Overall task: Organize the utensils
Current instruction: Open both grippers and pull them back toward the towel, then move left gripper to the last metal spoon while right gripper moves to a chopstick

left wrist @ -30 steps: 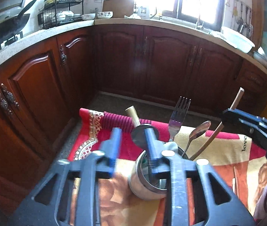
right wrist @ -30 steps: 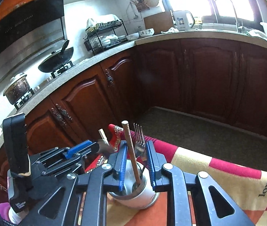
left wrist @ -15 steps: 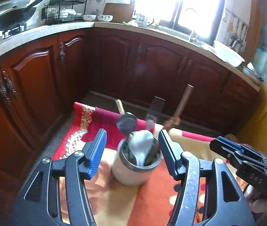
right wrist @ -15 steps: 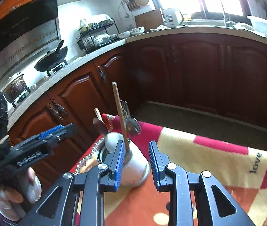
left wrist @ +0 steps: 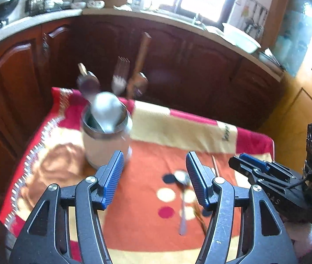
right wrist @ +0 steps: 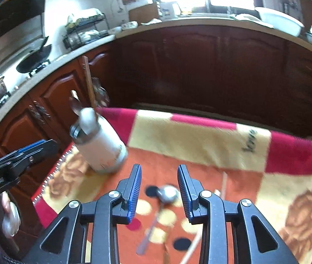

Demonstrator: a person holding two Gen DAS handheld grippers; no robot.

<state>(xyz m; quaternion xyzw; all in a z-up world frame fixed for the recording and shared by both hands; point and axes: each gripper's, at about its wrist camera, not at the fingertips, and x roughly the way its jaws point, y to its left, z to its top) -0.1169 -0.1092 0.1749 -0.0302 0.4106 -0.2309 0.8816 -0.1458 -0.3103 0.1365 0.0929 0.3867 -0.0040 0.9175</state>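
the loose metal spoon with a round bowl and thin flat handle [right wrist: 163,206] lies on the orange patch of the red, cream and orange patterned blanket [right wrist: 200,136], toward its near edge, with pale thin wooden chopsticks [right wrist: 223,182] just beside it. it looks light, stiff and slick, lying flat on soft cloth, so a pinch across the narrow handle near the bowl seems the surest hold. the white cylindrical utensil holder with a steel rim [left wrist: 106,140] stands near the blanket's far left corner, filled with a ladle, fork and wooden pieces, though blur hides which is which. the right gripper [right wrist: 159,182] hovers over the spoon bowl with jaws apart and empty; the left gripper [left wrist: 155,176] is also spread wide, holding nothing. half a second ago both framed the holder; now both have pulled back toward the loose spoon.
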